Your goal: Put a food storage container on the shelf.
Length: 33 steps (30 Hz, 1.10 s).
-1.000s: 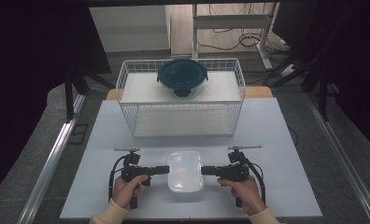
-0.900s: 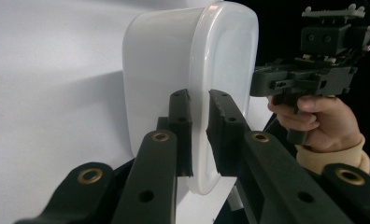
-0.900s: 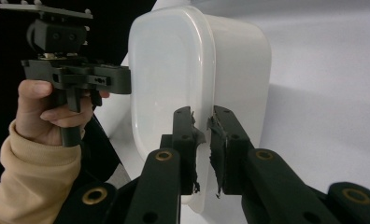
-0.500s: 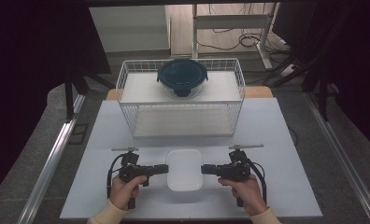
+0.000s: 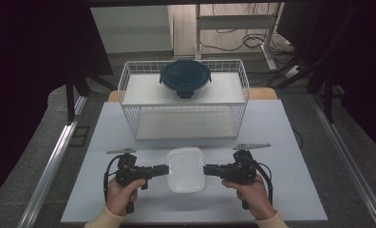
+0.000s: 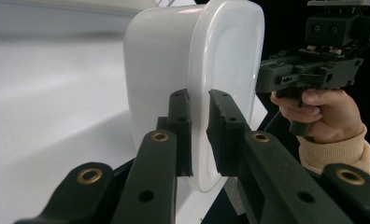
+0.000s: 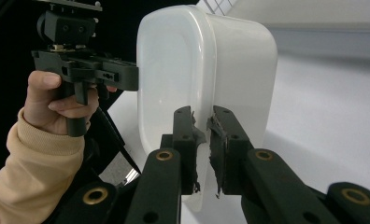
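Container at lower centre, wire basket behind it.
The container [image 5: 186, 169] sat between the left gripper [image 5: 163, 170] and the right gripper [image 5: 208, 169] over the surface [image 5: 290, 142]; the basket [image 5: 129, 78] stood at upper centre, a lidded bowl [image 5: 185, 77] on its top.

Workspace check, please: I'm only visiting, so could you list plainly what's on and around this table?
Surface: white table, otherwise bare in front.
Job's things: white lidded container, clamped by its rim from both sides.
Clutter: wire basket at the back, dark round lidded bowl on its shelf.
Grippers: left gripper and right gripper, each shut on the rim.
Cables: one trails from each gripper; more on the floor behind.
Surroundings: dark curtains, metal frame legs.
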Each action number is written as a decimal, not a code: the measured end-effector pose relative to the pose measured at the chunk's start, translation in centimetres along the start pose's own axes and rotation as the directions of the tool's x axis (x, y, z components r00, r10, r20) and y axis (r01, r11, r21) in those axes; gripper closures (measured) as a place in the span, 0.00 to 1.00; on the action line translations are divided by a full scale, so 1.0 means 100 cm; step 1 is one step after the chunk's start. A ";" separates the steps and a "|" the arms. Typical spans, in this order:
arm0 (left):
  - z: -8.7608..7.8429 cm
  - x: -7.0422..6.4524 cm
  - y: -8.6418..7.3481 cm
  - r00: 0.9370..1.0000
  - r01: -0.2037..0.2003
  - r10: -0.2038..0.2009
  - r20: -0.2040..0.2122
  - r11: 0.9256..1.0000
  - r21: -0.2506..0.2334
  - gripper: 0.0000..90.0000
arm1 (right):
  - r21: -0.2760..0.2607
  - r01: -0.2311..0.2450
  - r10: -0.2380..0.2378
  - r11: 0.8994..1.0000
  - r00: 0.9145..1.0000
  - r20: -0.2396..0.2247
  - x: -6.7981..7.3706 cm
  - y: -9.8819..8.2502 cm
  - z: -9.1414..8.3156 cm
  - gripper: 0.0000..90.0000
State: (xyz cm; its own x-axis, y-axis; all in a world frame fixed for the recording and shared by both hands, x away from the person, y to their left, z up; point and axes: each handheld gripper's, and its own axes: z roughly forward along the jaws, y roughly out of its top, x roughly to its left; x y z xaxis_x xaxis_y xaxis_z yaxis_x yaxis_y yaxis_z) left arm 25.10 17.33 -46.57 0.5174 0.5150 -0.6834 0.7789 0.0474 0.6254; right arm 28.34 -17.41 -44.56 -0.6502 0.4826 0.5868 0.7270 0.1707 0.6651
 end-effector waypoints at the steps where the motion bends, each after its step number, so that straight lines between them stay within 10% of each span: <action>1: -0.001 -0.001 0.001 1.000 -0.004 0.004 -0.001 1.000 0.000 0.89 | -0.002 0.006 -0.006 1.000 1.000 0.001 0.001 0.001 0.000 0.89; 33: -0.023 -0.039 0.072 0.987 -0.157 0.156 -0.031 0.986 -0.053 0.89 | -0.098 0.134 -0.133 0.986 0.991 0.017 0.028 0.064 -0.024 0.89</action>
State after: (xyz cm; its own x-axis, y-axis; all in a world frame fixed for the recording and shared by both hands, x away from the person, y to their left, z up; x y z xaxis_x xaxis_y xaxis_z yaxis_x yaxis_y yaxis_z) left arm 27.88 17.58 -38.52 0.6215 0.5420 -0.5656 0.6678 0.0109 0.7443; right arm 30.61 -17.03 -37.54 -0.7373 0.4702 0.4851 0.6081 0.1489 0.7798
